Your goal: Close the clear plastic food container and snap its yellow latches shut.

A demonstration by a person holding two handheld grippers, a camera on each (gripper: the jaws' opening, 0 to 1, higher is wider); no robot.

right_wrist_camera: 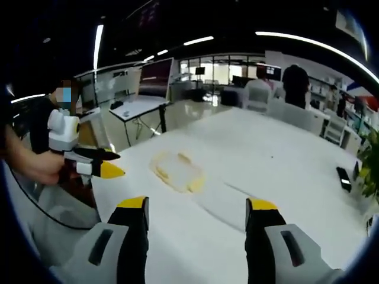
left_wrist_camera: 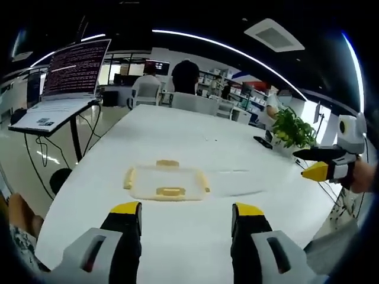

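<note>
Clear plastic food container [left_wrist_camera: 167, 182] with pale yellow latches lies flat near the middle of the long white bench [left_wrist_camera: 195, 142], and in the right gripper view we see it [right_wrist_camera: 177, 172] from another side, low and shallow, well ahead of both claws. We judge it was set in open space so that either hand can come at its edges without obstruction. Whether its lid is fully seated we cannot tell; yellow latches show at its near, far and end edges, and we cannot say if any has been snapped.

Our left claw [left_wrist_camera: 186, 228] is spread wide, its yellow-tipped black jaws well apart, holding nothing and touching nothing, aimed at the container's near edge. Our right claw [right_wrist_camera: 198, 228] is likewise spread and empty, hovering above the bench short of the container. Seen from the left gripper view, the right claw [left_wrist_camera: 320, 163] hangs off to the side, near a green potted plant [left_wrist_camera: 292, 129].
</note>
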